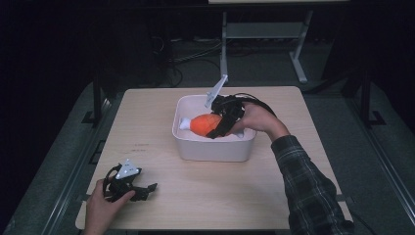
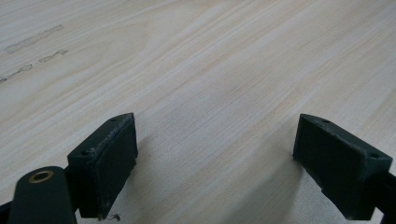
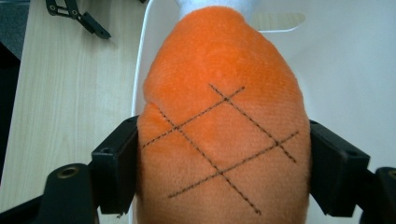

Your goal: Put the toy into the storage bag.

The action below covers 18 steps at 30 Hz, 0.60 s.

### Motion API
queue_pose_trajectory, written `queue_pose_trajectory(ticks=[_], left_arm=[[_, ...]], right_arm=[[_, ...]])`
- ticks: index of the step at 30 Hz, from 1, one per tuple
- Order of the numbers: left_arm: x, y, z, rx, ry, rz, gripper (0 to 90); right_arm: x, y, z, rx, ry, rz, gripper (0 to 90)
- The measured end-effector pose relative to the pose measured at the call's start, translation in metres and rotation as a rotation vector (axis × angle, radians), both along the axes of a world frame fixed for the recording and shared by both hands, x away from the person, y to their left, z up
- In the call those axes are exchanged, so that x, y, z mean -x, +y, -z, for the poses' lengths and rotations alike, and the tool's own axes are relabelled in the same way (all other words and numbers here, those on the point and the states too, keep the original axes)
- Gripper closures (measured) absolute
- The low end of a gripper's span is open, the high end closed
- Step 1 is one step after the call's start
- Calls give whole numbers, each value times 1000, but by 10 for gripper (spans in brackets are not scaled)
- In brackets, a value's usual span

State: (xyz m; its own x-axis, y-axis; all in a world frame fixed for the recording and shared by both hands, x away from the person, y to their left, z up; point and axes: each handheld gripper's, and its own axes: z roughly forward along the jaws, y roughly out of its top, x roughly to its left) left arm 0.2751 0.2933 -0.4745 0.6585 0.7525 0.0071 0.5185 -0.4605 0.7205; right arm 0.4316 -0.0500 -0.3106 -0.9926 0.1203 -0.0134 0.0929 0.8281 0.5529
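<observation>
An orange plush drumstick [image 1: 204, 123] with a white bone end lies in or just above a white tub [image 1: 215, 152] at the table's back middle. My right gripper [image 1: 217, 131] reaches in from the right and is shut on it. In the right gripper view both jaws press the sides of the plush drumstick [image 3: 224, 107], whose stitched crosshatch faces up, with the tub wall [image 3: 355, 70] behind. My left gripper [image 1: 146, 188] rests at the front left of the table, held by a hand. Its jaws stand wide open over bare wood [image 2: 215, 93] with nothing between them.
The light wooden table [image 1: 274, 196] has free room in front of and to the left of the tub. Beyond its far edge stand a desk frame's legs [image 1: 298, 63] and cables on the dark floor. The left gripper [image 3: 77, 16] appears at the top left of the right gripper view.
</observation>
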Motion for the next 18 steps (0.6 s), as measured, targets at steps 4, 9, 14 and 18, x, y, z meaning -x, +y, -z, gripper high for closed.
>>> queue_pose_trajectory(ticks=[4,9,14,18], left_arm=[[0,0,0,0,0,0,130],[0,0,0,-2,0,0,130],[0,0,0,-1,1,0,130],[0,0,0,-1,1,0,130]], right_arm=[[0,0,1,10,1,-4,217],[0,0,3,19,9,-2,197],[0,-1,5,28,13,2,185],[0,-1,5,36,11,9,176]])
